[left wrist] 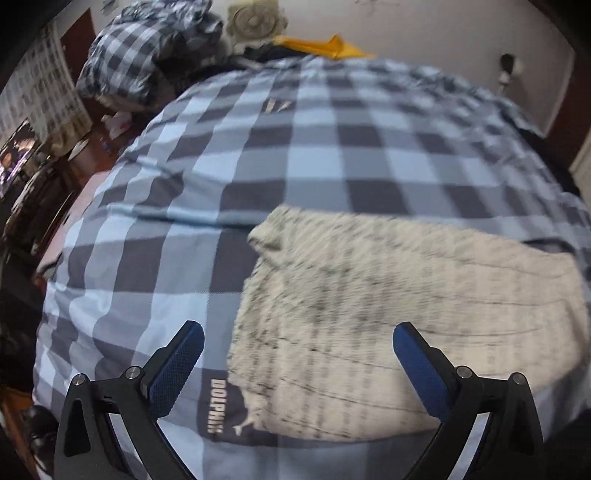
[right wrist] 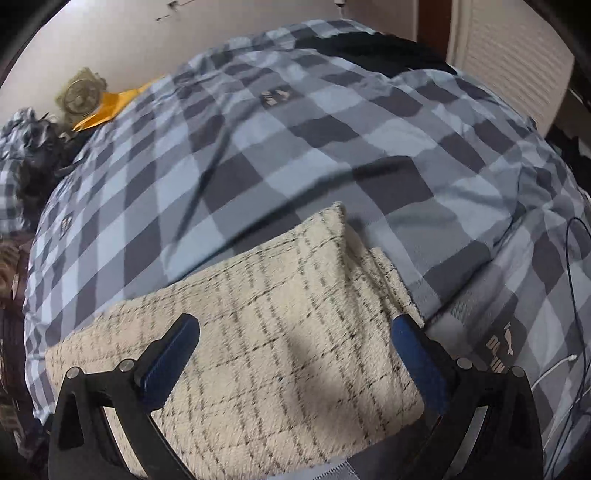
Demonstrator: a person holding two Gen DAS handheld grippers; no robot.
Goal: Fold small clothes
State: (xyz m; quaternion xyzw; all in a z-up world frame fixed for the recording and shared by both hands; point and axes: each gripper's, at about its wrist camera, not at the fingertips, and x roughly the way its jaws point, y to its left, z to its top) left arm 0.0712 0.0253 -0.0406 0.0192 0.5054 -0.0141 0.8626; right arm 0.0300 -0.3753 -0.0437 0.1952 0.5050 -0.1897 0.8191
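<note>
Cream garment lies beside "DOLPHIN" lettering on checked duvet, both claws spread wide, empty.

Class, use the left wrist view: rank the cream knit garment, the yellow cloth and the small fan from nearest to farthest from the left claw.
1. Cream knit garment: right below the open left claw, on the checked bed cover.
2. Yellow cloth: far edge of the bed.
3. Small fan: against the wall, but too close to the cloth to rank firmly.
</note>
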